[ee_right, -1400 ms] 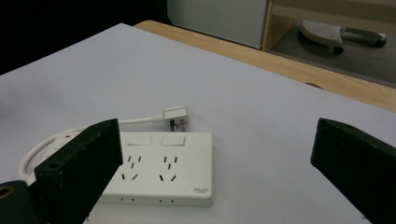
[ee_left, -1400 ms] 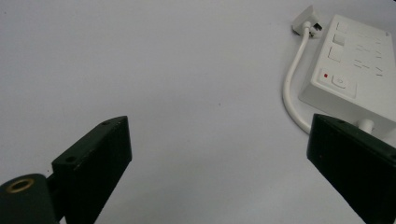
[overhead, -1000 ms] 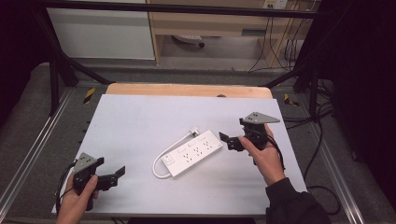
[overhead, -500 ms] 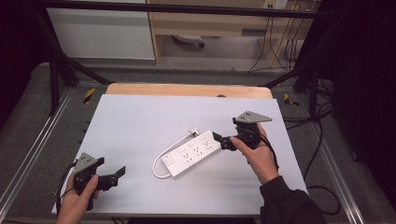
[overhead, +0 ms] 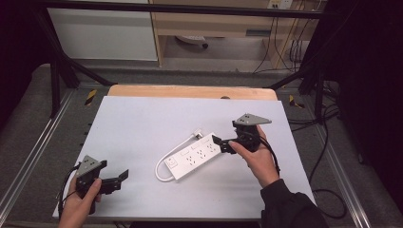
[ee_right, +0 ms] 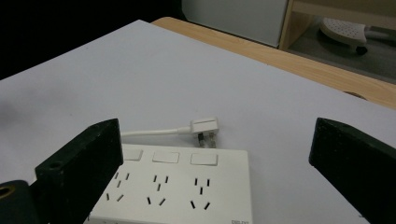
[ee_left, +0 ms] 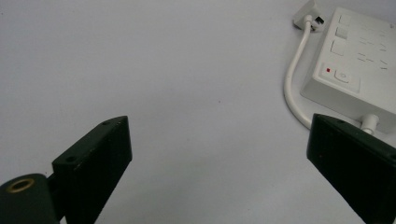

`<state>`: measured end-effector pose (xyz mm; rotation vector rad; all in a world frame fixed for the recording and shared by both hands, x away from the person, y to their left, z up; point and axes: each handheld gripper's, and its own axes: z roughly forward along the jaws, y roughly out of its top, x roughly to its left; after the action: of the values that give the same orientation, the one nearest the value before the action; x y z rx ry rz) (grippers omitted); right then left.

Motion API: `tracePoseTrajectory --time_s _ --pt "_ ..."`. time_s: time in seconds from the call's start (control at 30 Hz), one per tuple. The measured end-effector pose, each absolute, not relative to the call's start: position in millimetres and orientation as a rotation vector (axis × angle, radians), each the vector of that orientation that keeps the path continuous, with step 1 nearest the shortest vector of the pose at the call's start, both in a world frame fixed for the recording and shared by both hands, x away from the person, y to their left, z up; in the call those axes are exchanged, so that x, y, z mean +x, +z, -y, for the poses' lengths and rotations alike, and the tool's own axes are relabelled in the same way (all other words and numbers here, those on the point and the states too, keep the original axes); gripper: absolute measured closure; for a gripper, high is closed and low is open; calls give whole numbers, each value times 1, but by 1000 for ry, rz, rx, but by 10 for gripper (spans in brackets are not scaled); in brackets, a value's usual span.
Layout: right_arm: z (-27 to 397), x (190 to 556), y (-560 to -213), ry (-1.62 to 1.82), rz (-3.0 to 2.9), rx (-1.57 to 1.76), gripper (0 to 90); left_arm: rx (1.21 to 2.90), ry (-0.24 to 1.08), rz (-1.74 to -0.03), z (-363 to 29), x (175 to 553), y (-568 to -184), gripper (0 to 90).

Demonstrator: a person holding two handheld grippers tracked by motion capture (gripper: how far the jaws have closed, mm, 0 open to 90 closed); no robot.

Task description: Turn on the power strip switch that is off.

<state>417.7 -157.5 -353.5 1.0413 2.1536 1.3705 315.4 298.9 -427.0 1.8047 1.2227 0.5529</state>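
Your desk [overhead: 142, 118] is bare white apart from one thing, so work from it inward: the white power strip [overhead: 195, 156] lies flat near the middle, angled, with its far end toward your right hand. The right gripper [overhead: 223, 144] sits at that end with its jaws spread wide and nothing between them; in the right gripper view the strip's end [ee_right: 187, 186] lies low between the jaws, nearer the left one. To take it well, I'd centre the strip's width between the jaws first, come down until they straddle its long sides, then close squarely so it doesn't pivot on the smooth surface. Your left gripper [overhead: 119, 179] rests near the desk's front left corner, well apart from the strip, jaws also open and empty; bring it in only if the strip needs steadying. Mind the white cord [overhead: 164, 164] looping off the near end and running behind the strip to the plug [overhead: 197, 134] lying just beside the far edge: grip the body, not the cord, and expect the plug to trail.
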Motion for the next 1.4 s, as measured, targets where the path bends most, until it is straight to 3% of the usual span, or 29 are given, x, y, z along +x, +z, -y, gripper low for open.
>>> tracePoseTrajectory --time_s 0.87,1.17,1.4 --pt "129 431 -367 1430 -2174 1075 71 1808 566 -1215 -300 315 -427 67" --pt "125 431 -364 1449 -2135 1057 207 1809 574 -1223 -300 316 -427 68" --pt "117 432 -370 1443 -2150 1064 375 1813 577 -1210 -299 316 -426 67"
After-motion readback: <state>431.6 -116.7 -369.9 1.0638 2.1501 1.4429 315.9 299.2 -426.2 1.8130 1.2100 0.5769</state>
